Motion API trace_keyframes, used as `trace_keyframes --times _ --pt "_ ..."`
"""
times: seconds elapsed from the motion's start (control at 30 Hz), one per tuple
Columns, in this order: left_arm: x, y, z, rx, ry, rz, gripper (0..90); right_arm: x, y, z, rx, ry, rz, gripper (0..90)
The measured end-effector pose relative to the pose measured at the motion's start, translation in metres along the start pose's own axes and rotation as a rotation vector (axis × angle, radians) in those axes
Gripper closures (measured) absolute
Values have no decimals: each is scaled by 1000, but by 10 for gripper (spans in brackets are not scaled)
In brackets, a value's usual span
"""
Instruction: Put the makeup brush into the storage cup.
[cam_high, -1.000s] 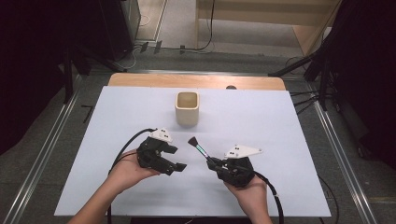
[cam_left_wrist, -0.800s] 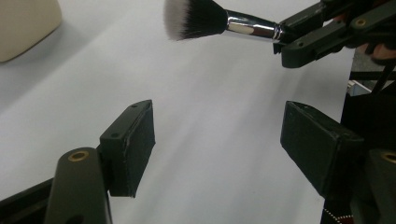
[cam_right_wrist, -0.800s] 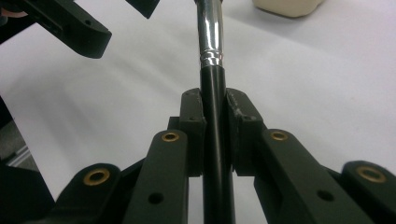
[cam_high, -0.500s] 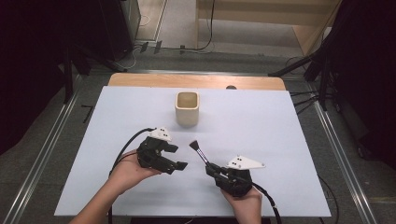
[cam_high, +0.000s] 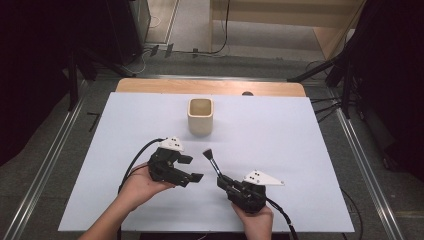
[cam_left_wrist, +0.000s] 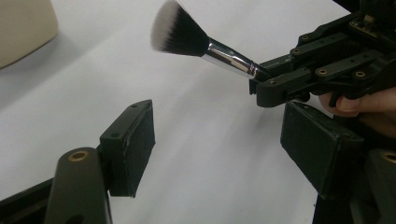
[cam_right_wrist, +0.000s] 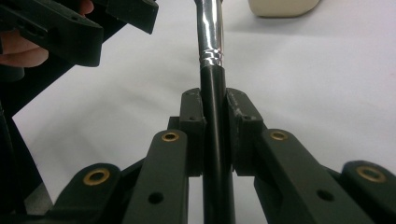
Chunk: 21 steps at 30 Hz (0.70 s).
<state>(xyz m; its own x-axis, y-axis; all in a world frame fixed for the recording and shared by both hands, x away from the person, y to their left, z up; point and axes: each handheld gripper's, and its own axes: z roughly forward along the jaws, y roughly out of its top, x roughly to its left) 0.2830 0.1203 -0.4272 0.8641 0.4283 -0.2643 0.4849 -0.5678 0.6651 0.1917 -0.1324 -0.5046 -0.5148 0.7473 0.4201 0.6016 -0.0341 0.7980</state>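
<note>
A makeup brush (cam_high: 213, 164) with a black-and-white head, silver ferrule and black handle slants up from my right gripper (cam_high: 224, 181), which is shut on the handle near the table's front edge. In the right gripper view the two jaws press the black handle (cam_right_wrist: 215, 140) from both sides. My left gripper (cam_high: 191, 169) rests just left of the brush, held in a hand, its jaws open with nothing between them. In the left gripper view the brush head (cam_left_wrist: 180, 35) hovers above the white tabletop (cam_left_wrist: 210, 154) beyond the open pads (cam_left_wrist: 133, 140). A cream square cup (cam_high: 201, 116) stands upright farther back.
The white tabletop (cam_high: 300, 150) has bare room to the right and left of the grippers. A wooden strip (cam_high: 210, 87) runs along its far edge. Metal rails (cam_high: 360, 160) flank the table. Cables trail from both grippers toward the front edge.
My right gripper has sunk lower and drawn back toward the front edge, taking the brush along. The left gripper and the cup have stayed put.
</note>
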Motion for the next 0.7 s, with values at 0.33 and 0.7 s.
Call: trace_keyframes --times 0.33,0.7 --pt "-1 1 2 -26 0 -22 268 -4 -4 2 -84 23 51 793" --pt "-3 2 2 -74 -18 -62 264 0 -6 7 -132 29 76 792"
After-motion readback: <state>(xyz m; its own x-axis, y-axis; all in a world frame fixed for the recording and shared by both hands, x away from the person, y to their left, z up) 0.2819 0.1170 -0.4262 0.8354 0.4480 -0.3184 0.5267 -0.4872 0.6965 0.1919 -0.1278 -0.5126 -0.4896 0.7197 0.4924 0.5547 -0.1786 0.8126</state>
